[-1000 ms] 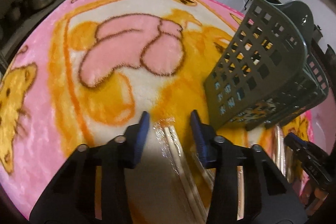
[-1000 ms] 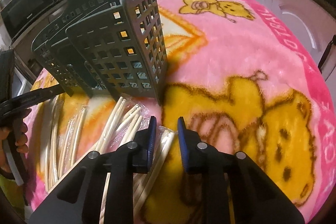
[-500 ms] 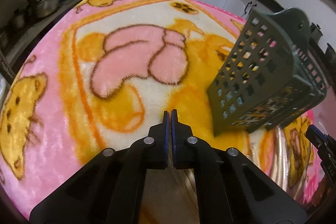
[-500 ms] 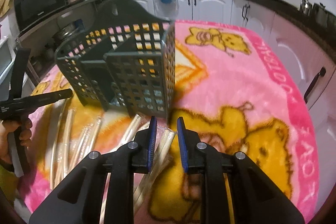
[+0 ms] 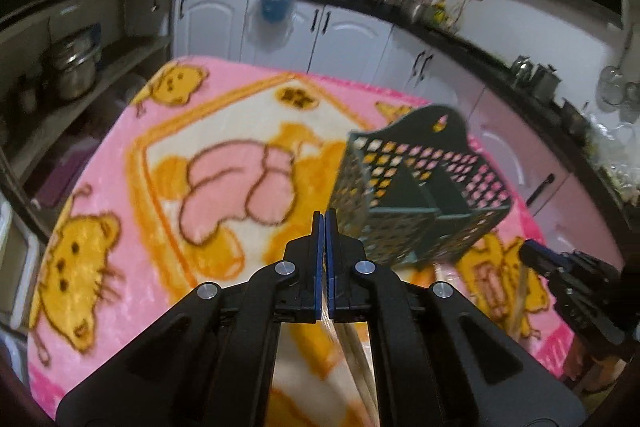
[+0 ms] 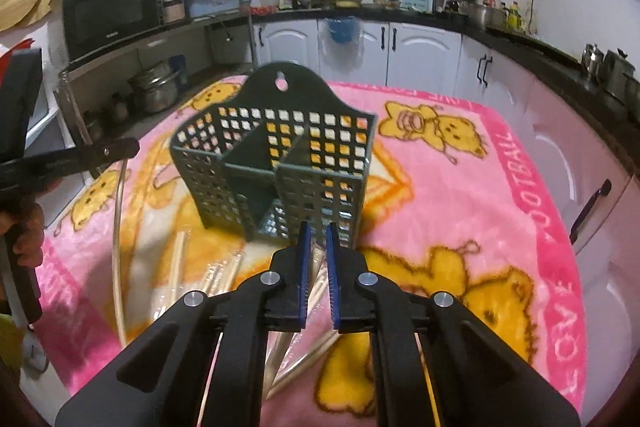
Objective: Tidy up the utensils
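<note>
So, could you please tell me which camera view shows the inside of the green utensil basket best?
The right wrist view: the utensil basket stands centred and sharp, its open top and inner dividers plain. The left wrist view shows it off to the right, blurred and tilted.

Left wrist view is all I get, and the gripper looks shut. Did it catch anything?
Observer: Yes. In the right wrist view, a pair of wrapped chopsticks hangs from the tip of the left gripper, trailing down toward the pink blanket.
Operator: Any other chopsticks to collect? The gripper body blocks my view.
Observer: Several loose packets lie on the blanket just in front of the green utensil caddy, on the side facing the right gripper's camera.
</note>
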`<state>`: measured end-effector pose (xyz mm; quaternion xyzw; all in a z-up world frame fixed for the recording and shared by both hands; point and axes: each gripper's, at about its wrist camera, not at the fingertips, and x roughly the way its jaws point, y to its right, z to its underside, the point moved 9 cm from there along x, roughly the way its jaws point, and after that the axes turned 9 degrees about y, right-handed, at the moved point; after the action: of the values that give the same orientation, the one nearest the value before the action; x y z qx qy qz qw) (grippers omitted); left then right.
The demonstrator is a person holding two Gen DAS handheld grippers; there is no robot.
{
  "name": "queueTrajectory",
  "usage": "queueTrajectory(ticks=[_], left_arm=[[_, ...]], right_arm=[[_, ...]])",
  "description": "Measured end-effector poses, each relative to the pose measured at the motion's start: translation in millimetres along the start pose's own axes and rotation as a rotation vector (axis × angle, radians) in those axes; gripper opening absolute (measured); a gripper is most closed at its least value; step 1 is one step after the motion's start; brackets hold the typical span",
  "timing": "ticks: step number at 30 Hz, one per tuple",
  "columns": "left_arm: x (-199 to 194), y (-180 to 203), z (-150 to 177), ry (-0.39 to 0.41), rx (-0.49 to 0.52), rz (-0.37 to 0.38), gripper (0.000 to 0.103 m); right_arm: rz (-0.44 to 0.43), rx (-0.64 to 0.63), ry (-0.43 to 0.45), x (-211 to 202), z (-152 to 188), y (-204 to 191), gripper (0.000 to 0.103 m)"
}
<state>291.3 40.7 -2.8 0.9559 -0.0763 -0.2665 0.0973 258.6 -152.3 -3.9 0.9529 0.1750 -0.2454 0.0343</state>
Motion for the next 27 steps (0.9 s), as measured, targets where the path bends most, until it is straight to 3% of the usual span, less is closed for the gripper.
queueTrajectory(ticks=[11, 27], left_arm=[[-39.9, 37.1, -39.1, 0.095, 0.04, 0.083, 0.0], [-74.8, 76.9, -120.7, 0.25, 0.077, 0.167, 0.0]], right_arm=[[-0.052, -0.017, 0.104, -34.9, -37.1, -17.6, 0.006], [-0.044, -0.053, 0.329, -78.7, -143.3, -13.5, 0.001]])
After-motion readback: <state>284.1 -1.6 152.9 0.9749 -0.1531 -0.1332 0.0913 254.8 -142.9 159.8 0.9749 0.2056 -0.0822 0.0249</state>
